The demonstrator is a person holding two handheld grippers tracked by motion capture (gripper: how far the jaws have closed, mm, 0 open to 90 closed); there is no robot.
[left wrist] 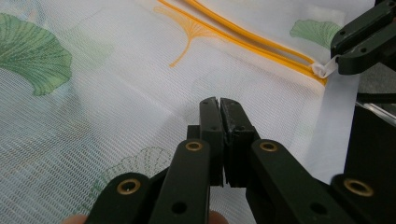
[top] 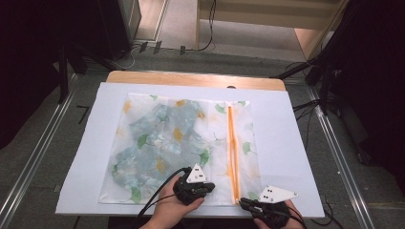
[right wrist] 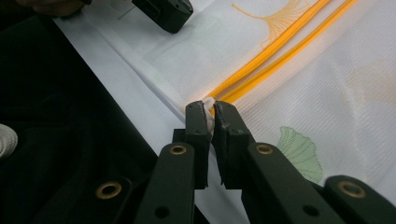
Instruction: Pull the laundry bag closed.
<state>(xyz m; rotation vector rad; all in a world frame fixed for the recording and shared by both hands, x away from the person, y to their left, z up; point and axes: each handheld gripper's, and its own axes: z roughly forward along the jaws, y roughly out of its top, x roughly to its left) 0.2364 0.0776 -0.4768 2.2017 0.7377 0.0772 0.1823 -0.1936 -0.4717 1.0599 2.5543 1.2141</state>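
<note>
Right gripper view: right gripper (right wrist: 210, 116) pinches zipper pull (right wrist: 208, 103) at bag's (top: 157, 143) edge; left gripper (left wrist: 219, 103) apparently clamps mesh.

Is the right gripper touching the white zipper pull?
Touching. The right gripper view shows the right gripper with both jaws closed on the white zipper pull at the end of the orange zipper.

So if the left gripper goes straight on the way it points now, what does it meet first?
Probably the mesh laundry bag itself: the left gripper, jaws shut, points low over its white mesh. Farther along that line lies the orange zipper. How high the tips sit above the mesh is unclear, so they may touch it already.
</note>
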